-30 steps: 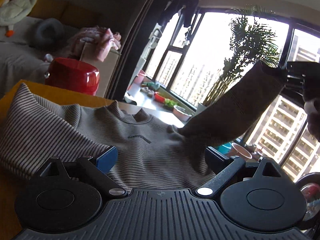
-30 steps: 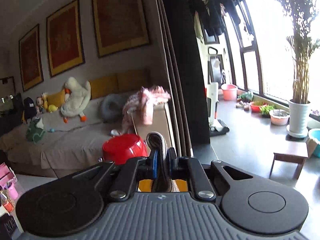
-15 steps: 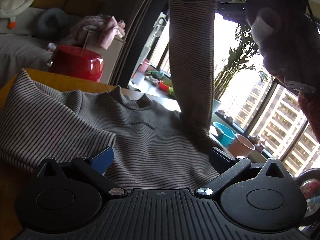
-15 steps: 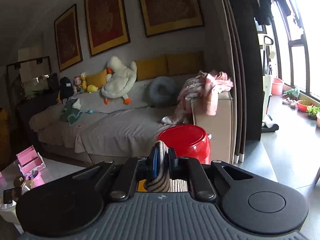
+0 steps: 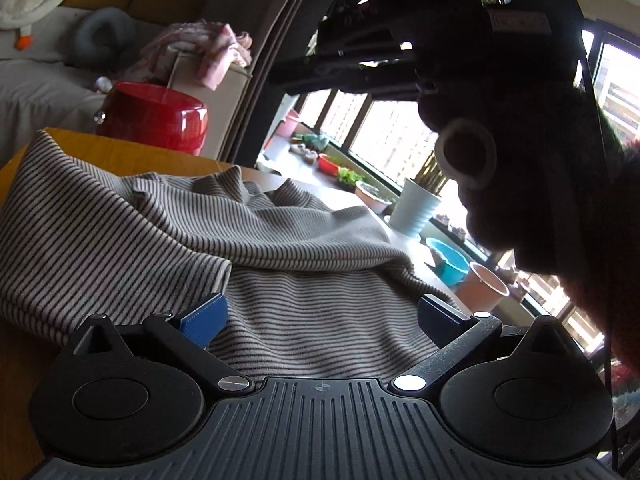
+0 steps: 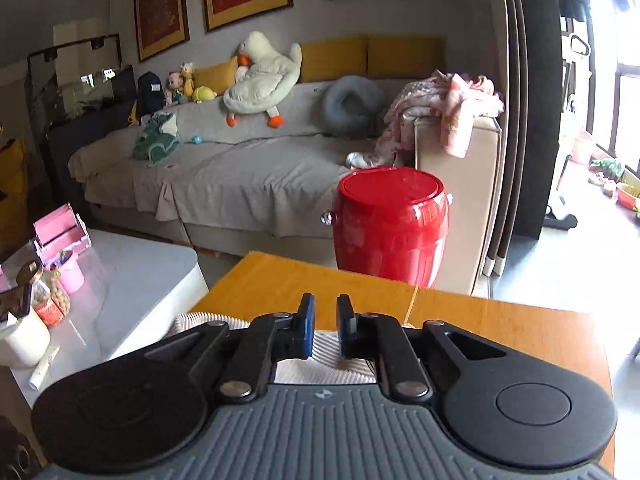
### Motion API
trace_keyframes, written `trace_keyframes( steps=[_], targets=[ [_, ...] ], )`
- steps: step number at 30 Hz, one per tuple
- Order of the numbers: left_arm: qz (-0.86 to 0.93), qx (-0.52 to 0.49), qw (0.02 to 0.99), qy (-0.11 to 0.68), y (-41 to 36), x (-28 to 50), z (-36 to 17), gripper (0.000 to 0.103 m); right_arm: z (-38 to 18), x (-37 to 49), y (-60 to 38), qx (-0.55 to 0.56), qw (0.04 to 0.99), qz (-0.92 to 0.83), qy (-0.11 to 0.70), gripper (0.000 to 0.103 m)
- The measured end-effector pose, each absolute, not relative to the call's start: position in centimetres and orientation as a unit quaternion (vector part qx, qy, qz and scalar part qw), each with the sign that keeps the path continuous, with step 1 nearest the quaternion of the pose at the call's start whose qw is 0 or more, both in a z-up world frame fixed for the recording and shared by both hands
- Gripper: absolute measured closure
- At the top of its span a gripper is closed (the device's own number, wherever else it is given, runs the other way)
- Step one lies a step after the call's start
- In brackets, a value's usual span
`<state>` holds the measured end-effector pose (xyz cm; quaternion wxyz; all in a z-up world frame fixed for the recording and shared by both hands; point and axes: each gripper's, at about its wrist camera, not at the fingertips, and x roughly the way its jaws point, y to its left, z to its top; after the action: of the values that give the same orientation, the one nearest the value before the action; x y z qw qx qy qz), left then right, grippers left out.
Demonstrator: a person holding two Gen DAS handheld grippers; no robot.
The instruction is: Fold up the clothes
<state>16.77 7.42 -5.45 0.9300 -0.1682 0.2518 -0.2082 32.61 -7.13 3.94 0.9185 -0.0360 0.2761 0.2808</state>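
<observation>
A grey striped sweater (image 5: 312, 320) lies spread on the orange table (image 5: 120, 152). One sleeve (image 5: 280, 236) is folded across its chest. My left gripper (image 5: 322, 316) hovers low over the sweater's lower part, open wide, its blue pads apart with nothing between them. In the right wrist view, my right gripper (image 6: 326, 320) shows a narrow gap between its pads. Only the table (image 6: 500, 336) shows through that gap, and striped cloth (image 6: 324, 364) lies just beneath the fingers. A person's hand (image 5: 520, 160) looms dark over the sweater's right side.
A red lidded bin (image 6: 390, 224) stands just past the table's far edge. A grey sofa (image 6: 240, 176) with soft toys lies behind it. A white low table (image 6: 132, 280) with jars stands on the left. Windows and plant pots (image 5: 414, 210) line the right.
The right gripper carried the sleeve up and over, then laid it across the chest. The sleeve no longer sticks up between its pads. The left gripper stayed open over the sweater.
</observation>
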Motion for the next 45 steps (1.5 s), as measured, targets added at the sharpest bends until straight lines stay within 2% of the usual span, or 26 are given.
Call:
trace_keyframes(
  steps=[4,5,6,8,12,16,20,22,24,26,31,34,35,37,39,41,45],
  targets=[
    [-0.21,-0.173,0.929,0.25,7.5,16.6,-5.4,0.0,1.3,32.1,-9.8,-0.083,0.918,0.262,0.286,0.068],
    [-0.21,-0.174,0.929,0.25,7.5,16.5,-5.4,0.0,0.8,31.7,-10.4,-0.108,0.918,0.254,0.284,0.058],
    [-0.211,-0.176,0.929,0.249,7.6,16.6,-5.4,0.0,0.2,31.3,-11.1,-0.134,0.918,0.246,0.281,0.054],
    [-0.214,-0.186,0.926,0.248,8.0,16.7,-5.5,0.0,-0.8,30.6,-12.6,-0.177,0.917,0.227,0.277,0.054],
    [-0.212,-0.203,0.922,0.254,8.8,16.9,-4.8,0.0,-2.2,29.7,-16.8,-0.174,0.928,0.181,0.276,0.054],
    [-0.203,-0.212,0.925,0.243,10.0,17.4,-2.4,0.0,-3.7,28.3,-18.3,-0.22,0.921,0.178,0.268,0.055],
    [-0.145,-0.169,0.945,0.24,11.4,20.0,0.6,0.001,-4.0,27.5,-19.1,-0.198,0.929,0.185,0.252,0.055],
    [-0.125,-0.161,0.942,0.267,12.0,22.3,0.8,0.009,-3.5,27.6,-19.4,-0.141,0.938,0.199,0.245,0.054],
    [-0.101,-0.167,0.933,0.304,12.7,24.8,0.2,0.026,-3.0,27.6,-19.5,-0.07,0.944,0.225,0.232,0.054],
    [-0.074,-0.168,0.924,0.336,13.1,27.1,-0.8,0.026,-3.0,27.5,-19.5,-0.011,0.947,0.241,0.214,0.053],
    [-0.028,-0.137,0.908,0.394,13.0,30.2,-3.5,0.026,-5.2,27.6,-20.2,0.055,0.947,0.244,0.202,0.05],
    [-0.043,-0.088,0.915,0.392,11.2,30.3,-3.6,0.029,-6.0,28.1,-21.8,0.098,0.941,0.241,0.215,0.05],
    [-0.049,-0.076,0.915,0.392,10.6,30.3,-3.7,0.04,-6.1,28.4,-22.6,0.122,0.939,0.238,0.216,0.047],
    [-0.045,-0.043,0.921,0.384,9.4,30.1,-3.7,0.047,-6.3,28.8,-24.1,0.169,0.933,0.231,0.218,0.046],
    [-0.044,-0.008,0.928,0.37,8.3,29.7,-3.5,0.08,-6.2,29.0,-24.8,0.18,0.935,0.22,0.214,0.046],
    [-0.061,0.001,0.937,0.343,7.7,29.0,-2.3,0.084,-6.0,29.0,-24.9,0.171,0.94,0.208,0.208,0.046],
    [-0.094,-0.005,0.961,0.261,6.9,27.9,1.2,0.084,-5.4,29.0,-25.2,0.154,0.951,0.184,0.195,0.046]
  ],
)
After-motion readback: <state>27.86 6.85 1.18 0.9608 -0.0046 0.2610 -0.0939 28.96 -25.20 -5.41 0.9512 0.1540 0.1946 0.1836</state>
